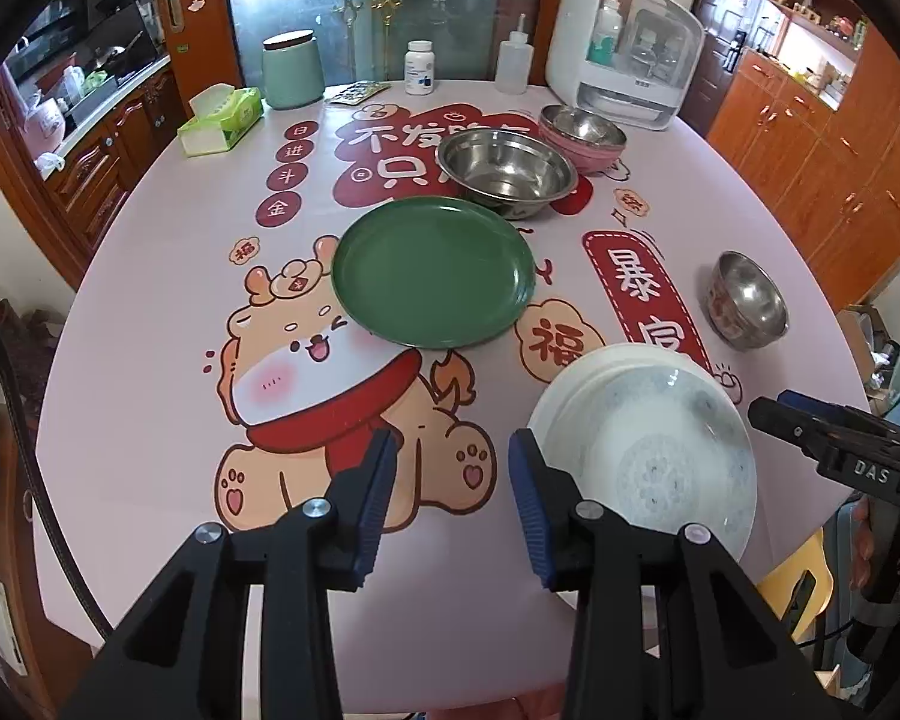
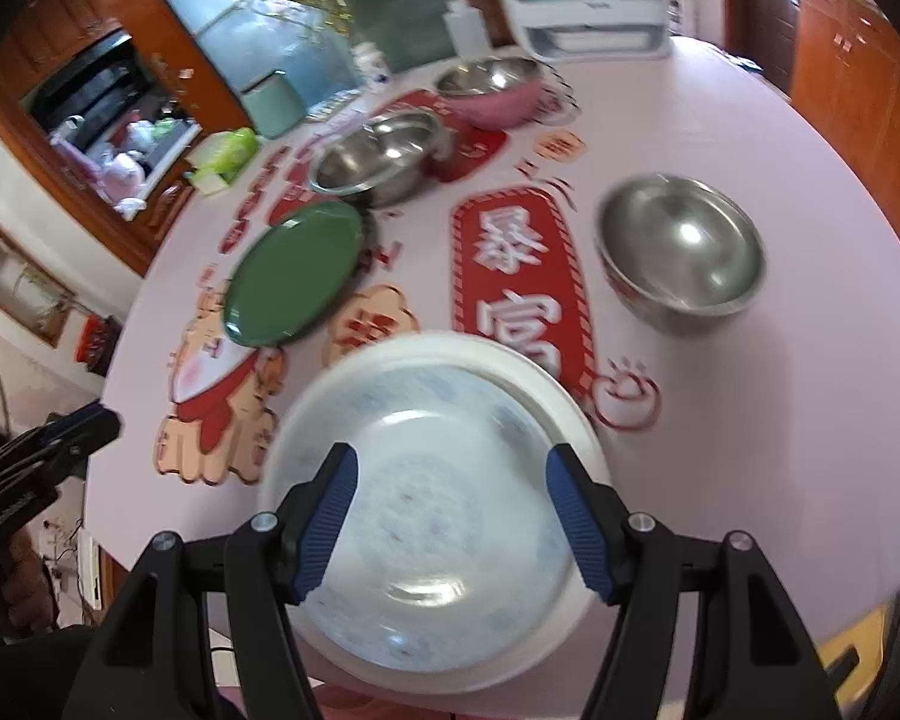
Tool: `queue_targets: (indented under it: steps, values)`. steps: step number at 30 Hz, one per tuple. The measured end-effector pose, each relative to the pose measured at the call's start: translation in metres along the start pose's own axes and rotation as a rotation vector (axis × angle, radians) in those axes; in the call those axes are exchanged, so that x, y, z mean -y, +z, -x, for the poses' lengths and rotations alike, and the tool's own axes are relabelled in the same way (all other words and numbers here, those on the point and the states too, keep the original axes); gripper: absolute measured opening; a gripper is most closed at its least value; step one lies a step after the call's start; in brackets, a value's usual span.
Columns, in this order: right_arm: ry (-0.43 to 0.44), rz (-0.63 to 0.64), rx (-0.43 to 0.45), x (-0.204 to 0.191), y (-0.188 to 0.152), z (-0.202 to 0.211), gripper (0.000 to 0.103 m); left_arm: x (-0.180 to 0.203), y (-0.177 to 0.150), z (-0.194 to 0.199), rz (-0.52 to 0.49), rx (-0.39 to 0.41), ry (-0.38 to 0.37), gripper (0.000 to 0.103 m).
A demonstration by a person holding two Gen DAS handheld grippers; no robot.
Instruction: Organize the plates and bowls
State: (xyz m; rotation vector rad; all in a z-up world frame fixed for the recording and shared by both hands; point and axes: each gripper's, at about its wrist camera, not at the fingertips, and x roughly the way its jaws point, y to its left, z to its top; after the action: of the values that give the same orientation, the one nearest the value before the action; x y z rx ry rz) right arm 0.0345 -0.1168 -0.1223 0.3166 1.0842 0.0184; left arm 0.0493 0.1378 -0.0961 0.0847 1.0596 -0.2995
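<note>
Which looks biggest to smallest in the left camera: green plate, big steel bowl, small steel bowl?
Round green plate, then large steel bowl, then small steel bowl. The fisheye lens distorts, so the true sizes are unsure.

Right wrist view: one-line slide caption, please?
Open right gripper above stacked white plates; green plate and steel bowl beyond.

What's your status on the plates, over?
Both grippers, left gripper and right gripper, open, empty. White plates stacked at near table edge, right gripper above them. Green plate alone mid-table. Nothing blocking.
</note>
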Motion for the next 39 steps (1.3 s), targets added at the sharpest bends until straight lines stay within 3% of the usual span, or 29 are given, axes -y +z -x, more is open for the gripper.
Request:
queue_targets:
  steps: [8,14,20,39]
  values:
    - [0.065,0.084,-0.009,-0.017,0.028,-0.005,0.066,0.003,0.016,-0.005,0.075,-0.021,0.036,0.037]
    - [0.123,0.113,0.016,-0.022,0.041,-0.009,0.066,0.002,0.022,-0.015,0.114,-0.033,0.107,0.038]
    - [0.14,0.097,0.027,-0.027,0.052,-0.017,0.066,-0.012,0.028,-0.022,0.144,-0.046,0.102,0.04]
    - [0.133,-0.089,0.037,-0.07,0.061,-0.062,0.066,-0.075,0.087,-0.076,0.022,-0.106,0.042,0.041]
